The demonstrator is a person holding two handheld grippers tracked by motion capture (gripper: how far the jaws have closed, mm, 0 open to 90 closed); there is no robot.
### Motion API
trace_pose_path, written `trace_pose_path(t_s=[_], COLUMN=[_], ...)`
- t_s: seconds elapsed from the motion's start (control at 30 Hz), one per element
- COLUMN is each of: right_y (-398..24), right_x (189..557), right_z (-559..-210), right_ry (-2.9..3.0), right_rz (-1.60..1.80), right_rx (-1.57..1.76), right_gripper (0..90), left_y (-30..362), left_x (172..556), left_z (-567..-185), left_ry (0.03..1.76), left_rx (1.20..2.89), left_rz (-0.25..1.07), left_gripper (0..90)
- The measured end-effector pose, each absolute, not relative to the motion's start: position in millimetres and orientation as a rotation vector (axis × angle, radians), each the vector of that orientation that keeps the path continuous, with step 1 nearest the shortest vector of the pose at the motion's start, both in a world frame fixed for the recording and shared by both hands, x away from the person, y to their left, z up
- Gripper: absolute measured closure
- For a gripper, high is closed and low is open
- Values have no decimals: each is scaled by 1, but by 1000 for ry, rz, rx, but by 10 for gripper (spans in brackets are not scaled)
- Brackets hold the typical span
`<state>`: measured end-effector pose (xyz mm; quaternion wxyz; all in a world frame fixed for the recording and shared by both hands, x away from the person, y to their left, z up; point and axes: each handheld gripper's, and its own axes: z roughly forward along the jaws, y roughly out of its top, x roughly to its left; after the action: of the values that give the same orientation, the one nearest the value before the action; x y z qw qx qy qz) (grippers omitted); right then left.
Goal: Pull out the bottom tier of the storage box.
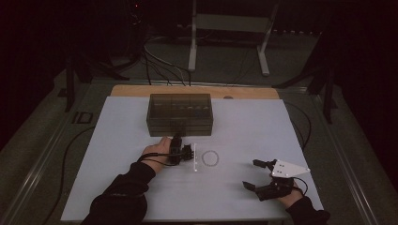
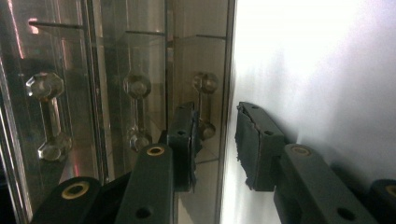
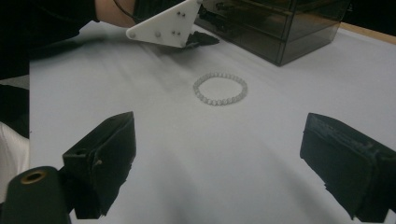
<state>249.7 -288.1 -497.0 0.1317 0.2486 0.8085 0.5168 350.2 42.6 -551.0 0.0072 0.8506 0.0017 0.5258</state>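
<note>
Left gripper (image 1: 187, 153) sits at the front face of the smoked drawer box (image 1: 179, 114), jaws narrowed but gripping nothing, crystal knobs (image 2: 137, 85) just ahead. Bead bracelet (image 1: 210, 158) lies flat beside it. Right gripper (image 1: 257, 174) wide open, well apart.

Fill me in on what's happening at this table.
A person works at a white table with a gripper in each hand. The left gripper is right up against the front of a smoky clear drawer box, jaws partly closed near one of its crystal knobs, nothing pinched between the pads. The right gripper waits wide open nearer the person, aimed at a pale bead bracelet lying loose on the table, untouched.
</note>
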Motion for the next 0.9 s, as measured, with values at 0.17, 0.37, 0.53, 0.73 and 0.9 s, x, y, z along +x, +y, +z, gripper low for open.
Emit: trace_pose_path(t_s=[0.17,0.37,0.53,0.73,0.9], right_y=[-288,-288,-288,-288,-288], right_x=[250,250,250,250,250], right_z=[-497,-497,-497,-497,-497], right_ry=[2346,2348,2352,2354,2354], right_rz=[1505,1504,1498,1499,1497], right_rx=[724,731,730,731,734], right_gripper=[108,108,109,109,109], left_y=[39,35,32,29,28], left_x=[353,352,352,352,352], left_z=[-552,-556,-558,-557,-557], left_ry=[7,-27,-33,-10,-29], left_rx=[2662,2651,2631,2639,2654], left_rz=[1670,1716,1748,1776,1784], left_gripper=[687,709,715,784,793])
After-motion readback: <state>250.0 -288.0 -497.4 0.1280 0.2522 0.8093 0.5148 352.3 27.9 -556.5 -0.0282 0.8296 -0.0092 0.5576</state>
